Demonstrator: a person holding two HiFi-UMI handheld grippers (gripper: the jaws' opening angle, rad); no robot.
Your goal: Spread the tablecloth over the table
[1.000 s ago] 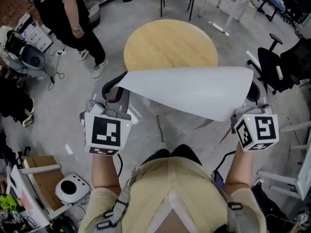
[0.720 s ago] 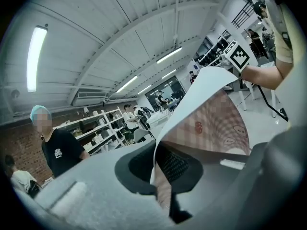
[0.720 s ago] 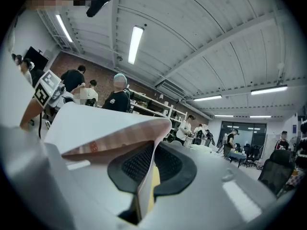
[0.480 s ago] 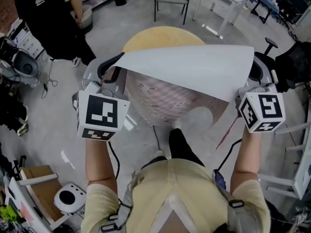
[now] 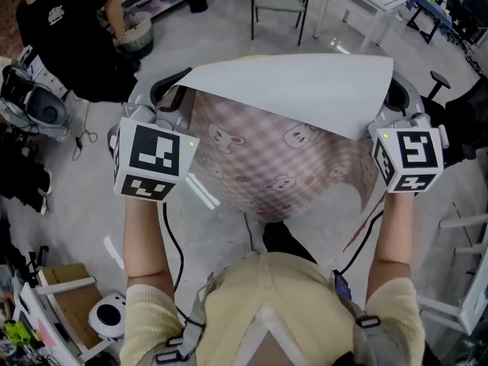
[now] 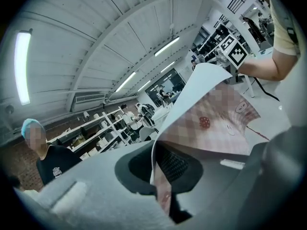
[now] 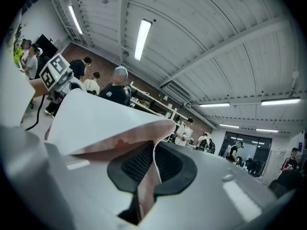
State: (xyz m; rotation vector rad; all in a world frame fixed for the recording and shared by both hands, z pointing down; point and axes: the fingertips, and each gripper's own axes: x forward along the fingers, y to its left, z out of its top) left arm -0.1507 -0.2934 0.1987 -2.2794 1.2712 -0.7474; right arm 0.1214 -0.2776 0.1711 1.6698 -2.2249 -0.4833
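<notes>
Pink checked, white-backed tablecloth (image 5: 282,166) hung aloft, unspread, clenched in the jaws of the left gripper (image 6: 158,169) and pinched between the just-loosening jaws of the right gripper (image 7: 149,169).

left gripper (image 5: 174,90): clamped on tablecloth (image 5: 290,90) | right gripper (image 5: 394,97): just opening, tablecloth between
</notes>
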